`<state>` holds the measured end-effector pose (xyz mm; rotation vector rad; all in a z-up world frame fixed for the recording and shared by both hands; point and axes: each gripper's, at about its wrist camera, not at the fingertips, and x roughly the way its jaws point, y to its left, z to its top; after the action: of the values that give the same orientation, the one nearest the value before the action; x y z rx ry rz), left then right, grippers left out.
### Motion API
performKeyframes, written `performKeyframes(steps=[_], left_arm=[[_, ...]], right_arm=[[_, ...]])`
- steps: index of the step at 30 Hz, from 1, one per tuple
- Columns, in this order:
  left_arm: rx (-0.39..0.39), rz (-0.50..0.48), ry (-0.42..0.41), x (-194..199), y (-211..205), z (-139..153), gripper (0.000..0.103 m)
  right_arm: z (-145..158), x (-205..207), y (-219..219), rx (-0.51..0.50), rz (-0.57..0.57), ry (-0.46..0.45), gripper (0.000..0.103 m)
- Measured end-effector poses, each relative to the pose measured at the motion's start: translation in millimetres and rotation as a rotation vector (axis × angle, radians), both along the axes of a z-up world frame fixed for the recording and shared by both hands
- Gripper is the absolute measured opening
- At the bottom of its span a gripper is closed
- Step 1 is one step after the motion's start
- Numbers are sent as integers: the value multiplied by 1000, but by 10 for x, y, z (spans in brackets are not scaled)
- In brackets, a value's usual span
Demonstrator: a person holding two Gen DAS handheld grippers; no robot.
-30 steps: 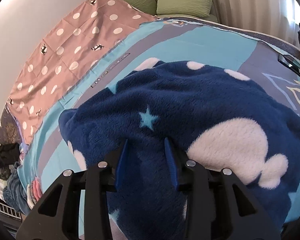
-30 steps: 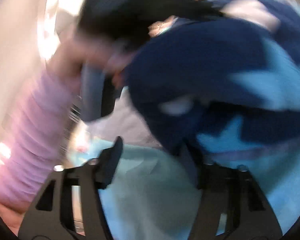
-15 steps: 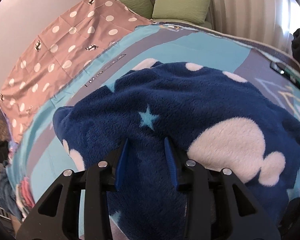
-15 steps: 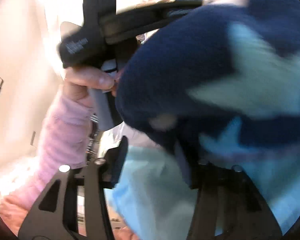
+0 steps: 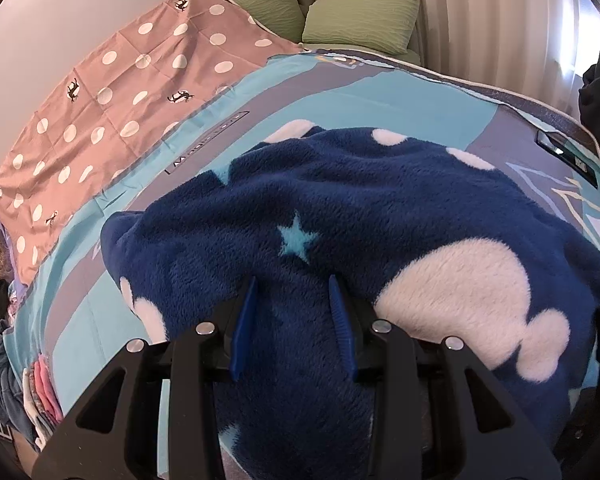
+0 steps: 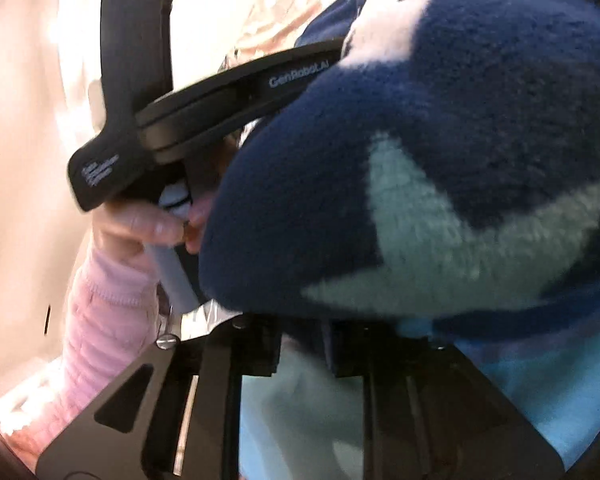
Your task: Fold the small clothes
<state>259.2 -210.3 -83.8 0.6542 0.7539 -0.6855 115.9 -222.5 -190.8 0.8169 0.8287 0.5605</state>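
Left hand-held gripper [image 5: 292, 300] clamps the fleece [image 5: 380, 216] on the bed [image 5: 340, 96], bulk lying ahead. Right hand-held gripper [image 6: 300, 344]: fleece bunched right over its fingers, grip impossible to tell.

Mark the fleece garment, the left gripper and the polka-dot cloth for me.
navy fleece garment [image 5: 380, 208]: left wrist view, on plain navy pile.
left gripper [image 5: 294, 292]: left wrist view, midway between the blue fingertips, fleece between them.
pink polka-dot cloth [image 5: 120, 80]: left wrist view, mid-panel.

Bed [image 5: 380, 92] under blue-grey sheet, dotted pink cloth [image 5: 120, 92], fleece garment [image 5: 380, 208]
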Motion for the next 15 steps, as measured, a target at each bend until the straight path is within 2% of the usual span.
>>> performKeyframes(steps=[2,3,5,6,8,11,12,13,15], left_arm=[[-5,0,-4,-1,-2,0,36],[-8,0,-10,-7,-4,3,36],[-18,4,-19,-16,4,3,36],[-28,6,-21,-28,22,1,36],[-51,11,-23,-47,65,8,36],[-61,10,-56,-101,115,74,38],[-62,9,-68,-127,126,107,39],[-67,6,-79,-168,152,153,39],[-99,-16,-77,-256,228,248,42]], right_arm=[[18,-42,-129,5,18,20,17],[60,-103,-211,-25,12,17,18],[212,-413,-268,-153,-39,-21,26],[337,-565,-314,-221,-71,-66,26],[509,-747,-411,-280,-126,-126,26],[710,-964,-632,-298,-225,-187,26],[728,-867,-751,-297,-244,-197,26],[714,-788,-1000,-299,-259,-196,26],[588,-762,-1003,-298,-264,-170,27]])
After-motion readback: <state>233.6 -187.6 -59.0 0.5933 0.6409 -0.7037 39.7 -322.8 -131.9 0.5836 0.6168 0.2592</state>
